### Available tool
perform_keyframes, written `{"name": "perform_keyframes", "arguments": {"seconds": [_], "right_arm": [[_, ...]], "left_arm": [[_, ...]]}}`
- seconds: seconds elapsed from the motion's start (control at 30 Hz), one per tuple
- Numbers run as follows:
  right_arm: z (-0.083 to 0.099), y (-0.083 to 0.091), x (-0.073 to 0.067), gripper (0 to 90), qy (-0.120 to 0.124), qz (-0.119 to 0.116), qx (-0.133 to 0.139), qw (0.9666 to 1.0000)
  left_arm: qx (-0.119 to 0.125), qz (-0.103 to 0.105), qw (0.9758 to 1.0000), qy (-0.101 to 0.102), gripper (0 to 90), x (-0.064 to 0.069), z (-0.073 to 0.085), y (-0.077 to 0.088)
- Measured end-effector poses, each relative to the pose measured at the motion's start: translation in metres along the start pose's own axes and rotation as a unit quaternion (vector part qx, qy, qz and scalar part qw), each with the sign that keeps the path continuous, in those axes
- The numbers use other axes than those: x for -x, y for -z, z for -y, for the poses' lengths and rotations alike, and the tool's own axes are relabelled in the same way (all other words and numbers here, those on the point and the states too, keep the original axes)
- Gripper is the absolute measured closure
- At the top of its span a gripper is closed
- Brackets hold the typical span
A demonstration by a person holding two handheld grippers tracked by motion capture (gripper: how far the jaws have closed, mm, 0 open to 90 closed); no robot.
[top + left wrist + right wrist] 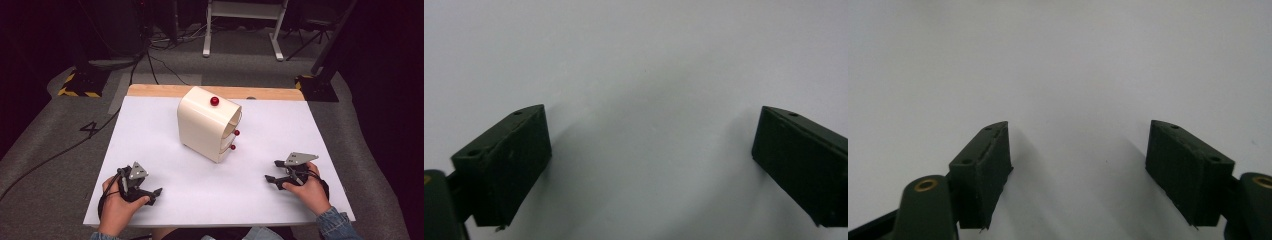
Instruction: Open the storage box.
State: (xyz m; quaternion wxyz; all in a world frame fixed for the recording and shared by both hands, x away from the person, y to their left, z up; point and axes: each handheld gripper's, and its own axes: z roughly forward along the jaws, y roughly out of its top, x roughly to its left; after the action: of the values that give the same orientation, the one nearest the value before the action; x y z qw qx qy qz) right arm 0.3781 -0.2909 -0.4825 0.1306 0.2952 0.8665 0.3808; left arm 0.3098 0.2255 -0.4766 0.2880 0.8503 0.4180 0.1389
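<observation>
A cream cabinet point(207, 122) with rounded top stands mid-table, a red knob point(214, 101) on its top and two red drawer knobs point(236, 133) on its right-facing front. My left gripper point(154, 196) rests on the white table near the front left, held by a hand, its jaws wide apart with bare white surface between them point(651, 145). My right gripper point(272, 171) lies near the front right, pointing left, open too, nothing between its jaws point(1078, 150). Both grippers are well apart from the cabinet.
The white tabletop point(280, 125) has a wooden strip point(150, 90) along its far edge. Beyond lie grey floor, cables point(150, 55), a white desk frame point(240, 25) and black stands with yellow-striped bases point(77, 85).
</observation>
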Motion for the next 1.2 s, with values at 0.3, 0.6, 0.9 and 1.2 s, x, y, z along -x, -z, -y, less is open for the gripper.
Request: {"name": "perform_keyframes", "arguments": {"seconds": [0.3,0.6,0.9,1.2], "right_arm": [[-0.002,0.001,0.0,29.7,-0.003,0.002,-0.005,1.0],[-0.021,0.019,0.0,40.3,-0.002,-0.007,0.043,0.999],[-0.055,0.03,-0.005,50.7,0.044,-0.024,0.081,0.9955],[-0.075,0.013,-0.008,51.2,0.028,-0.031,0.134,0.9901]], "left_arm": [[0.012,0.005,0.9999,0.001,22.0,0.006,-0.012,-0.002],[0.016,0.007,0.9998,0.007,19.5,-0.002,-0.017,-0.011],[0.05,0.011,0.9987,0.002,16.9,-0.002,-0.008,-0.014],[0.053,0.009,0.9985,-0.002,16.9,-0.003,-0.007,-0.014]]}}
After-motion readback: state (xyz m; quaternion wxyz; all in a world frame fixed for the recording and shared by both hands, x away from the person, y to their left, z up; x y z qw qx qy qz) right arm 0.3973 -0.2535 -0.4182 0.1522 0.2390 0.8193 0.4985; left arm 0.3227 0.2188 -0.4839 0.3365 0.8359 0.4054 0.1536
